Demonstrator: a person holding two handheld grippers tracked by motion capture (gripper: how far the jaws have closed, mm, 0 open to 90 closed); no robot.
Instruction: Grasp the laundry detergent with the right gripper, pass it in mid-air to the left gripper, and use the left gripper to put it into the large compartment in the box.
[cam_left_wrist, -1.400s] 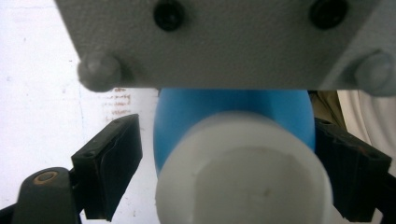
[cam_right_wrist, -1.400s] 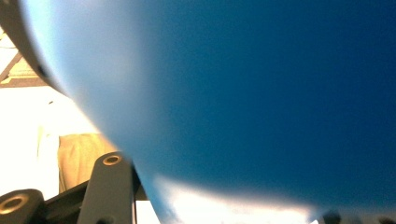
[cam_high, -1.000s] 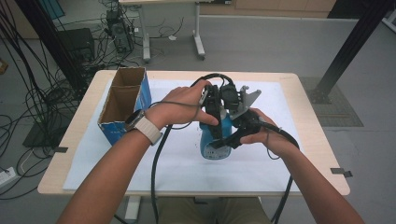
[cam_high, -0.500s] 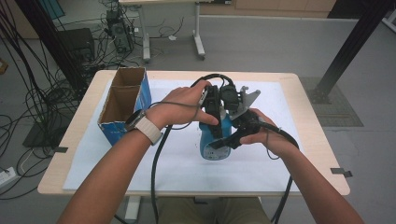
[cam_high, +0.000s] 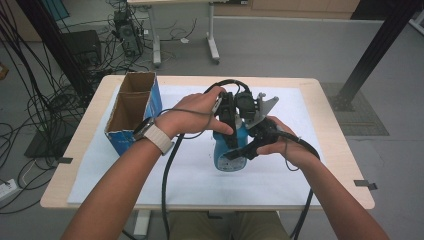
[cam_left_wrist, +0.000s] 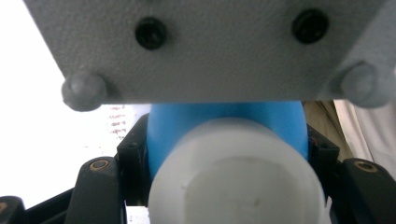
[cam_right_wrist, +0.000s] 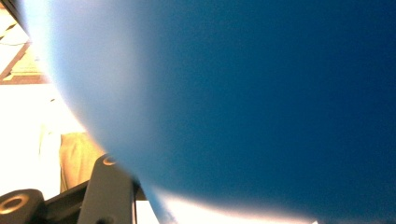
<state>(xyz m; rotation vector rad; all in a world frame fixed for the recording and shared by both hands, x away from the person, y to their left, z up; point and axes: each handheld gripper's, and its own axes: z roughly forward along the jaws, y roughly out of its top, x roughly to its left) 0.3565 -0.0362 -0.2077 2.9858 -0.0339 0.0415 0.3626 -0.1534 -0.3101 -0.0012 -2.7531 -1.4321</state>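
A blue bottle (cam_high: 227, 152) with a white cap (cam_left_wrist: 238, 179) stands at the middle of the table (cam_high: 330, 125), on a white sheet (cam_high: 125, 165) that covers most of the tabletop. Both hands meet over it.

Left hand-held gripper (cam_high: 229, 117): held from above by the left hand (cam_high: 192, 112), which wears a pale wrist strap (cam_high: 159, 137). In the left gripper view, the two black jaws stand on either side of the blue neck just below the white cap, pressed against it at left and right; this hand-held gripper is clenched on the blue bottle. A grey plate (cam_left_wrist: 210, 46) with two dark screws crosses the top of that view.

Right hand-held gripper (cam_high: 250, 145): held by the right hand (cam_high: 282, 145), set low against the bottle's right side. In the right gripper view, the blue body (cam_right_wrist: 243, 102) lies blurred and very close, with one black jaw showing at the lower left beside it. The other jaw is hidden, so I cannot tell whether this hand-held gripper grasps the bottle or merely rests against it.

Black cables (cam_high: 167, 180) trail from both tools toward the near edge of the table.

An open cardboard box (cam_high: 132, 112) with blue sides stands at the left part of the table, well apart from the bottle.
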